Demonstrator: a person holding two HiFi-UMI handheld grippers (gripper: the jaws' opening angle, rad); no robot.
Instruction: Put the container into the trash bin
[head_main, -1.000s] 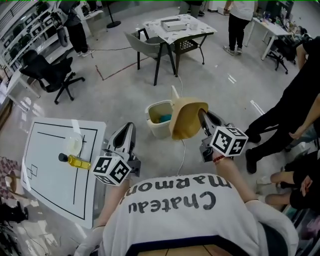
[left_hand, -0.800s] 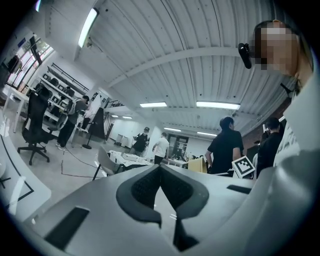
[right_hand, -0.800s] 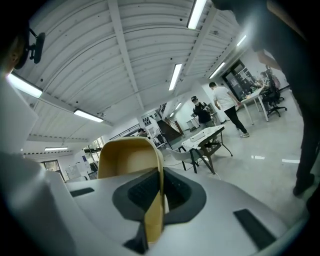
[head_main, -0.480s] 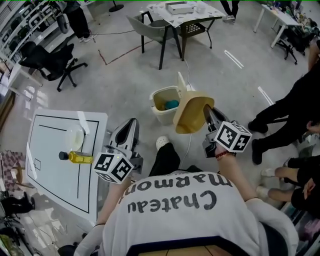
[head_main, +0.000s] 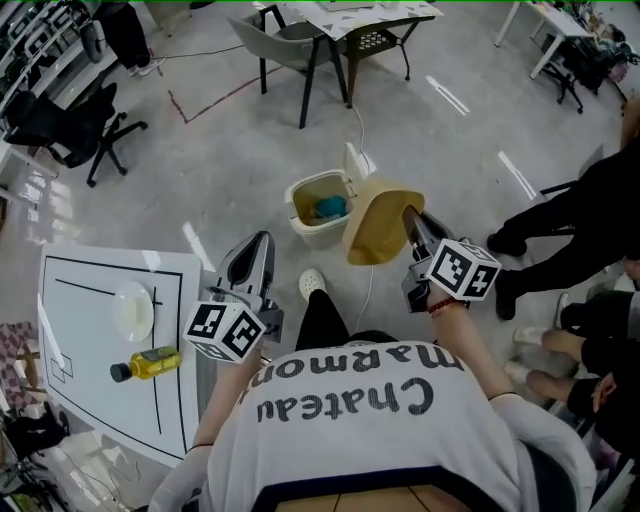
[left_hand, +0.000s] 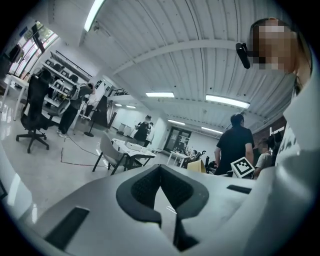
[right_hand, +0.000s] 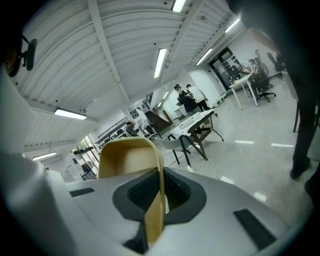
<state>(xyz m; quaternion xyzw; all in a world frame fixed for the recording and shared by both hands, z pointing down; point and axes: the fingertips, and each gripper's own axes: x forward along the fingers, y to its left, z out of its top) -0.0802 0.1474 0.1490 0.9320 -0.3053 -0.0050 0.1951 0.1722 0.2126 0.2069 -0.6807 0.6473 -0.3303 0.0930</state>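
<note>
Now a step nearer — right gripper (head_main: 408, 222) still pinches the container (head_main: 378, 222) wall beside the trash bin (head_main: 303, 226), drop pending; left gripper (head_main: 250, 268) jaws together, empty.

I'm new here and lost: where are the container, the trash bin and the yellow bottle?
container (head_main: 375, 225), head view, its outer wall.
trash bin (head_main: 314, 237), head view, its front wall.
yellow bottle (head_main: 158, 361), head view, its yellow body.

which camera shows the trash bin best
The head view: the trash bin stands open on the floor, just beyond the container pinched in the right gripper. Neither the left nor the right gripper view shows the bin; both look out across the room.
</note>
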